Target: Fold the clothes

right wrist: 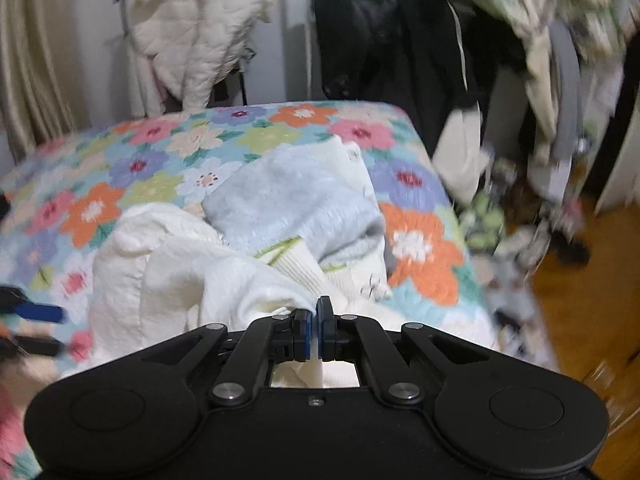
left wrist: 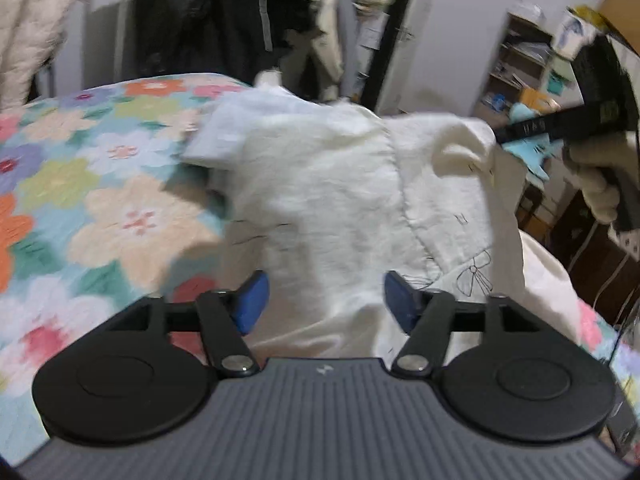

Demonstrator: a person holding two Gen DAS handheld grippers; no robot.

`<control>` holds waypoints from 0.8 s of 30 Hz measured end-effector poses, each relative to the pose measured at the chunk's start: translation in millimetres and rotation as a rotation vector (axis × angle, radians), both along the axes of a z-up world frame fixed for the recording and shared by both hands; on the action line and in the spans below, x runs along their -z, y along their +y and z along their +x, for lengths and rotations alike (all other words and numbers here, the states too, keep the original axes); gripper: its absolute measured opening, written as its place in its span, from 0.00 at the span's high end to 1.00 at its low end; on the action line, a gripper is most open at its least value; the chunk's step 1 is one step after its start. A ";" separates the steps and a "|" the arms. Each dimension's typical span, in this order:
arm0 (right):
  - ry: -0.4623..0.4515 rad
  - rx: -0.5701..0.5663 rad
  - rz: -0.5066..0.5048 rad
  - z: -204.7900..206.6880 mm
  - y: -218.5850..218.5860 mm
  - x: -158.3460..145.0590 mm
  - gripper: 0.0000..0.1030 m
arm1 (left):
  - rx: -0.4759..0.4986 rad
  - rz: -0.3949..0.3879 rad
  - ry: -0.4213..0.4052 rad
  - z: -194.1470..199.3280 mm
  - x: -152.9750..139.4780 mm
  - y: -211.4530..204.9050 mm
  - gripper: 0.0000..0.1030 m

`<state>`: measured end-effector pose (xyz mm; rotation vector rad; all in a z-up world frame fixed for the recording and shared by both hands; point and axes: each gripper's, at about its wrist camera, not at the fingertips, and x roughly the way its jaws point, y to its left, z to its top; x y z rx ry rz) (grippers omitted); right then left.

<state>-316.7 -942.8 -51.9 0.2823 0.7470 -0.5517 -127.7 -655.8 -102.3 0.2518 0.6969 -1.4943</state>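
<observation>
One floral quilt (right wrist: 256, 136), hanging coats (right wrist: 384, 40) behind

This is a bedroom in a home. A bed (right wrist: 408, 184) has a bright flower blanket on it. Coats (right wrist: 200, 40) and clothes hang along the wall, and a messy shelf (left wrist: 520, 60) stands nearby.

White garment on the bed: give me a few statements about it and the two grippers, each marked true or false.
1. The right gripper is shut on the white garment. True.
2. The left gripper is clamped on cloth. False: its jaws are open, nothing between them.
3. The garment lies on a flowered bedspread. True.
4. The bedspread is plain grey. False: it has colourful flowers.
</observation>
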 end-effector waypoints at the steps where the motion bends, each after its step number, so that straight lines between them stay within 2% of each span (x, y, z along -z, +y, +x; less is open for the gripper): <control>1: -0.009 -0.001 0.013 -1.3 -2.2 1.7 0.98 | -0.002 0.014 0.018 -2.5 5.5 -7.8 0.29; 2: -0.018 -0.002 0.025 -2.7 -4.4 3.4 0.98 | -0.003 0.029 0.036 -4.9 11.0 -15.6 0.30; 3: -0.027 -0.003 0.038 -4.0 -6.6 5.1 0.98 | -0.005 0.043 0.054 -7.4 16.5 -23.3 0.50; 5: -0.042 -0.019 0.053 -3.8 -8.6 7.8 0.98 | -0.040 0.049 -0.004 -5.8 3.5 -21.4 0.98; 11: -0.082 -0.079 0.054 8.0 0.1 5.3 0.98 | -0.148 0.064 -0.178 -0.9 -35.9 -15.2 0.98; 14: -0.119 -0.105 0.038 12.7 8.0 -5.6 0.98 | -0.252 -0.023 -0.222 30.7 -82.9 10.2 0.98; 19: -0.281 -0.173 0.085 24.9 21.7 -32.6 0.98 | -0.339 0.032 -0.261 65.1 -107.1 64.8 0.98; 24: -0.431 -0.317 0.193 52.3 56.2 -57.8 0.98 | -0.426 0.087 -0.301 99.3 -131.1 119.5 0.98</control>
